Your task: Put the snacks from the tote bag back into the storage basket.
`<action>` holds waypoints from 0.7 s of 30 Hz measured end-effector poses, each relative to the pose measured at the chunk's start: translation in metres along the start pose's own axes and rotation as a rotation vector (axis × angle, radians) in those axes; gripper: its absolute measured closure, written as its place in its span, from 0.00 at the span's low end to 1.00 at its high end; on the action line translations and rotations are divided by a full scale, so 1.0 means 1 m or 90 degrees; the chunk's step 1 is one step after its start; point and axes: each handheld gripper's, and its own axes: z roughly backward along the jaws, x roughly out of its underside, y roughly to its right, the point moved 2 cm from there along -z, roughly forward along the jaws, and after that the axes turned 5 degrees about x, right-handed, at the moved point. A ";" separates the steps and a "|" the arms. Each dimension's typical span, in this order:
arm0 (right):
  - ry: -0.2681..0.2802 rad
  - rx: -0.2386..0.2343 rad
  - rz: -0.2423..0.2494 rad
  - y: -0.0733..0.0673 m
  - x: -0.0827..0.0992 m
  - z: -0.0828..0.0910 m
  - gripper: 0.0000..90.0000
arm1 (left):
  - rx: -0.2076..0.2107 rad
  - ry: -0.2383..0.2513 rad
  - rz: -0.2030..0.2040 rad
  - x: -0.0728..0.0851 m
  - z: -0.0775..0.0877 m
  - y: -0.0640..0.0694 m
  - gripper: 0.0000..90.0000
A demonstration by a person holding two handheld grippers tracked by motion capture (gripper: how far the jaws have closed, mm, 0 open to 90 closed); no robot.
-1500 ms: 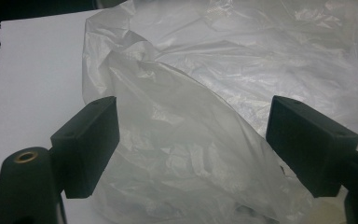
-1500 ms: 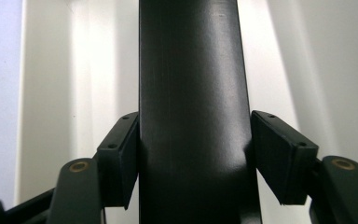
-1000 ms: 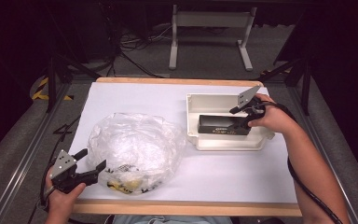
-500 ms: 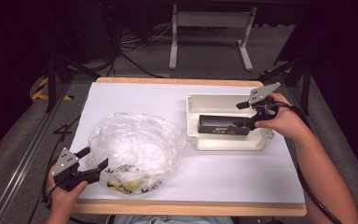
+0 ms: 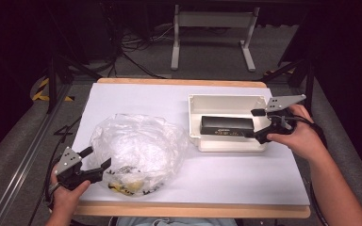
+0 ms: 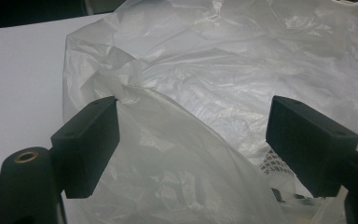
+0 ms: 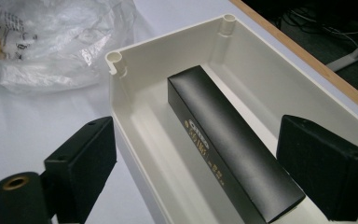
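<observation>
Your bag (image 5: 136,150) blurs its yellow contents (image 5: 127,186); box (image 7: 228,144) lettering reads only up close. Both hand-held grippers (image 5: 93,162) (image 5: 259,126) gape, empty.

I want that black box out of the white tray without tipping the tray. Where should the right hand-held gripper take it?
Grip the black box across its narrow width near the end facing the right hand-held gripper, coming down from above. It lies flat along the white tray, and gaps either side leave room for the open jaws.

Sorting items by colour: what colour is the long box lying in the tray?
Black, with small gold print along one side; the box shows best in the right gripper view.
</observation>
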 end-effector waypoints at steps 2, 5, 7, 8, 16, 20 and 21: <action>0.009 0.007 -0.005 -0.003 0.001 0.002 0.13 | 0.000 -0.001 -0.001 0.000 0.000 0.000 0.20; 0.021 0.030 -0.025 -0.010 0.006 0.009 0.13 | 0.003 0.002 0.000 -0.001 -0.001 0.000 0.21; 0.040 0.037 -0.031 -0.017 0.010 0.013 0.12 | 0.003 0.002 0.001 -0.001 -0.002 0.000 0.21; 0.048 0.037 -0.038 -0.020 0.011 0.015 0.12 | 0.006 0.000 -0.001 -0.001 -0.002 0.000 0.21; 0.073 0.044 -0.046 -0.050 0.030 0.018 0.10 | 0.012 -0.001 -0.001 -0.003 -0.005 0.001 0.20; 0.079 0.041 -0.057 -0.062 0.043 0.012 0.10 | 0.013 -0.002 -0.002 -0.003 -0.005 0.001 0.20; 0.085 0.043 -0.059 -0.064 0.046 0.012 0.10 | 0.013 -0.002 -0.003 -0.003 -0.005 0.001 0.20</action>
